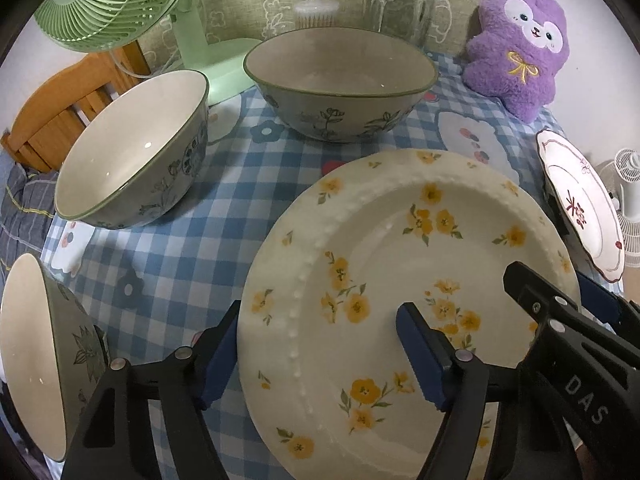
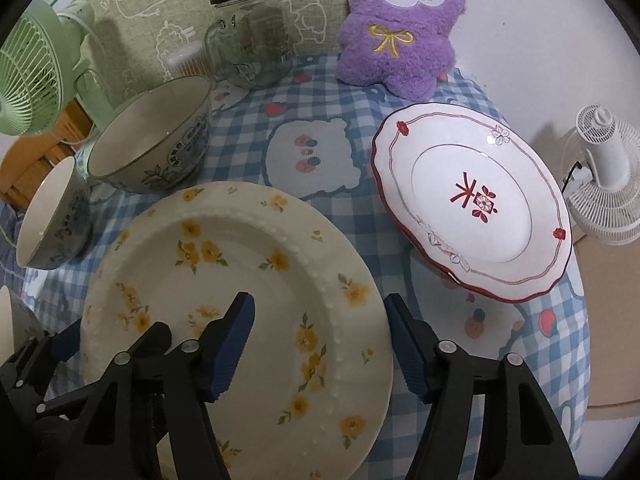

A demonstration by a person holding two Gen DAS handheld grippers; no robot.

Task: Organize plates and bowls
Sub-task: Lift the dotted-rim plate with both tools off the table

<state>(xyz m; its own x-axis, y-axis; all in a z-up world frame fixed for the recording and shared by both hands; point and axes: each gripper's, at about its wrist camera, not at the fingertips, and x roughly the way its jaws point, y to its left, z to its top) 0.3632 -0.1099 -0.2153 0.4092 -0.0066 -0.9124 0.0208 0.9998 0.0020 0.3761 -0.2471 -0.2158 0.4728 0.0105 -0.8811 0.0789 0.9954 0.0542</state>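
Observation:
A cream plate with yellow flowers lies on the blue checked cloth. My left gripper straddles its left rim, one finger outside on the cloth and one over the plate, open and not pressing. My right gripper straddles the right rim the same way, open; it also shows in the left wrist view as the right gripper. A white plate with a red rim sits to the right. A large bowl, a medium bowl and a small bowl stand behind and to the left.
At the back stand a green fan, a glass jar and a purple plush toy. A white fan stands off the table's right edge. A wooden chair is at the left.

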